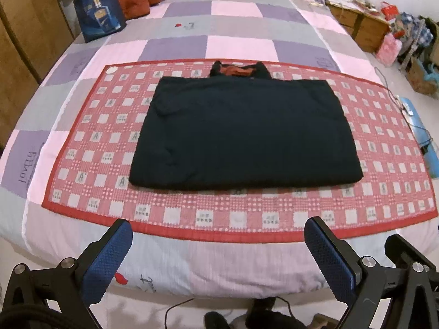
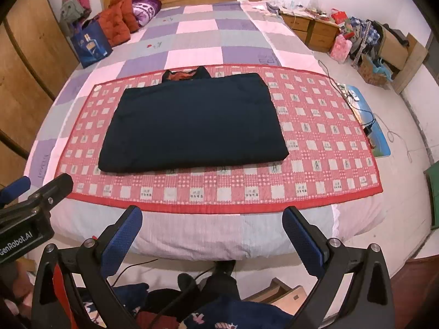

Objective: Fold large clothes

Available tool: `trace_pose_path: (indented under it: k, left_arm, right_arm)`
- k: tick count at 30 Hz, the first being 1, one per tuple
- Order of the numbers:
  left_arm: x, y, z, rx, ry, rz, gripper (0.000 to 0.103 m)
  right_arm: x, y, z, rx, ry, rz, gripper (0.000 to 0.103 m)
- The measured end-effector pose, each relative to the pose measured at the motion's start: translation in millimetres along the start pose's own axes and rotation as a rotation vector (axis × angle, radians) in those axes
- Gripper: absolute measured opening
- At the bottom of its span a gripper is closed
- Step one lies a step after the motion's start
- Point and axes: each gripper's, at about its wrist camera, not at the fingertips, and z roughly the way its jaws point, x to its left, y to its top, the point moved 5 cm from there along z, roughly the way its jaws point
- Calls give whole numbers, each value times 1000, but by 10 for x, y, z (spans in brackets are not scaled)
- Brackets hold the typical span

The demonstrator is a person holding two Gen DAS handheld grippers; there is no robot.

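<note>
- Both jaws are held wide apart and empty: the left gripper (image 1: 216, 249) and right gripper (image 2: 212, 235) hang at the foot of the bed (image 1: 219, 271), off the cloth.
- At 12 o'clock from each, the dark garment (image 1: 241, 134) lies folded to a flat rectangle on the red mat (image 1: 90, 148), collar farthest away.
- If another fold is judged needed, the near corners should be pinched together and lifted evenly.

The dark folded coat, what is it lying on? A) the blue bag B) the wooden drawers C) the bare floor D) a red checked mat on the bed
D: the dark folded coat lies flat on the red checked mat, which is spread over the bed's patchwork cover.
</note>
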Motion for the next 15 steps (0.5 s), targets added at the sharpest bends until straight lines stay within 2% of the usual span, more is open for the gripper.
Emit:
trace_pose_path:
  k: [15]
  left_arm:
    - [-134,81,48,14,2,14,103]
  right_arm:
    - [8,75,10,6,1,3,103]
